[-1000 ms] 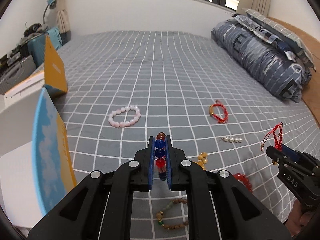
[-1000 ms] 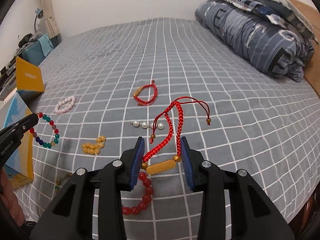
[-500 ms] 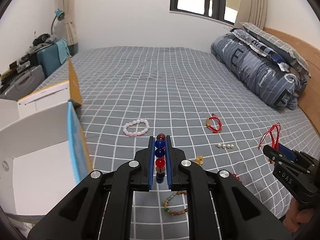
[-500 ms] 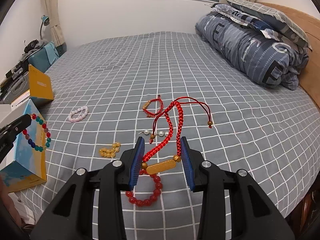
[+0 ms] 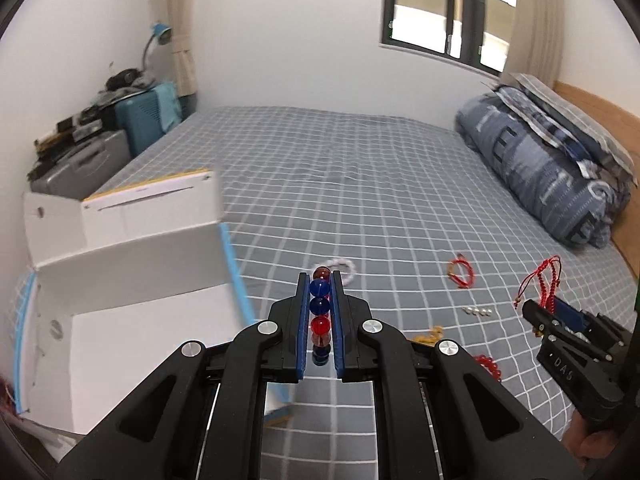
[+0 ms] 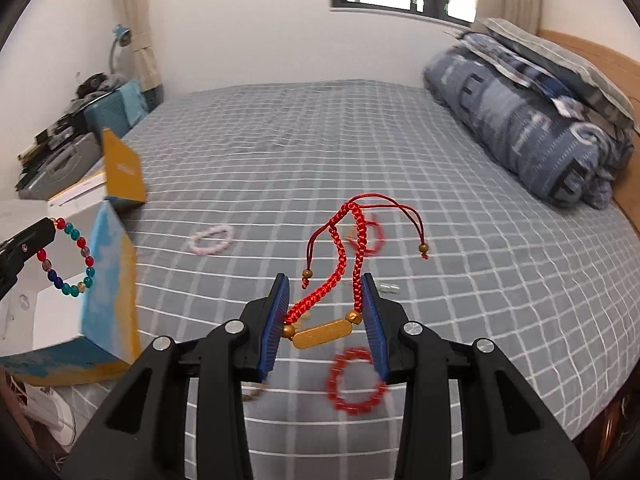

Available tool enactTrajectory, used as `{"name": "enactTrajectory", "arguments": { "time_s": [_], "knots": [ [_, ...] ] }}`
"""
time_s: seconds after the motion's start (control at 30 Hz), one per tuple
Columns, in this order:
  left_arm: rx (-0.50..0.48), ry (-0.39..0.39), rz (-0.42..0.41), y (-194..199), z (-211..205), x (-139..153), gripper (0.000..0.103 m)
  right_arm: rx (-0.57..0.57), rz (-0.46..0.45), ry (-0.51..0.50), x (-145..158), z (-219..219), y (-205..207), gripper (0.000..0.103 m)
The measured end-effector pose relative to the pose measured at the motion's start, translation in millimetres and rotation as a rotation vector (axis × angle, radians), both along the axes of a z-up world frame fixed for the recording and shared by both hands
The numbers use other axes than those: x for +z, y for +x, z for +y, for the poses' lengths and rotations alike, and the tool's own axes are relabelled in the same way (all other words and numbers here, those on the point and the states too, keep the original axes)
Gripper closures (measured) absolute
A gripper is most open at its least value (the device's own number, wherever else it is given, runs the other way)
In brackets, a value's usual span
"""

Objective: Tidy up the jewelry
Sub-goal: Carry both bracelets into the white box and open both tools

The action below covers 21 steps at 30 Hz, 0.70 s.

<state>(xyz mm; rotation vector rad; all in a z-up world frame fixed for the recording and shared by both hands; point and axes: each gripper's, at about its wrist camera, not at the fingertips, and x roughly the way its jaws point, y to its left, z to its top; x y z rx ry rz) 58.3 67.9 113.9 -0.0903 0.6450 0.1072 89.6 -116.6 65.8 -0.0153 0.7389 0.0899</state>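
My left gripper (image 5: 321, 280) is shut on a multicoloured bead bracelet (image 5: 320, 312); in the right wrist view the bracelet (image 6: 74, 258) hangs over the open white box (image 6: 48, 304). The box (image 5: 132, 280) lies at the left of the left wrist view. My right gripper (image 6: 326, 280) is shut on a red braided cord bracelet (image 6: 340, 264) with a gold bar (image 6: 322, 332), held above the bed. On the bed lie a pink bead bracelet (image 6: 212, 238), a red bead bracelet (image 6: 356, 380), a red cord bracelet (image 5: 462, 274), pearls (image 5: 478, 311) and yellow beads (image 5: 430, 335).
The grey checked bed (image 5: 360, 184) fills both views. A rolled blue quilt and pillows (image 5: 552, 172) lie at the right. Suitcases and clutter (image 5: 100, 140) stand beyond the bed's left edge. The box's orange and blue lid (image 6: 120, 172) stands open.
Both grippers have risen and drawn back from the bed. The left one has swung left, bringing the bead bracelet over the open box. Both keep their hold.
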Motion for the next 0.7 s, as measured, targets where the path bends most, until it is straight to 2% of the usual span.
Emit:
{"name": "enactTrajectory", "arguments": {
  "time_s": [0.23, 0.4, 0.53, 0.7],
  "knots": [
    [0.122, 0.018, 0.011, -19.9, 74.5, 8.5, 0.094, 0.138, -0.010, -0.002, 12.7, 84.5, 3.8, 0.068],
    [0.223, 0.010, 0.059, -36.2, 138.4, 2.8, 0.094, 0.272, -0.010, -0.023, 17.6, 167.2, -3.7, 0.068],
    [0.287, -0.003, 0.110, -49.7, 179.7, -8.6, 0.094, 0.384, 0.031, -0.044, 9.8, 233.5, -14.9, 0.068],
    [0.358, -0.008, 0.171, -61.5, 220.2, -27.4, 0.094, 0.452, 0.102, -0.060, -6.7, 288.3, -15.8, 0.068]
  ]
}}
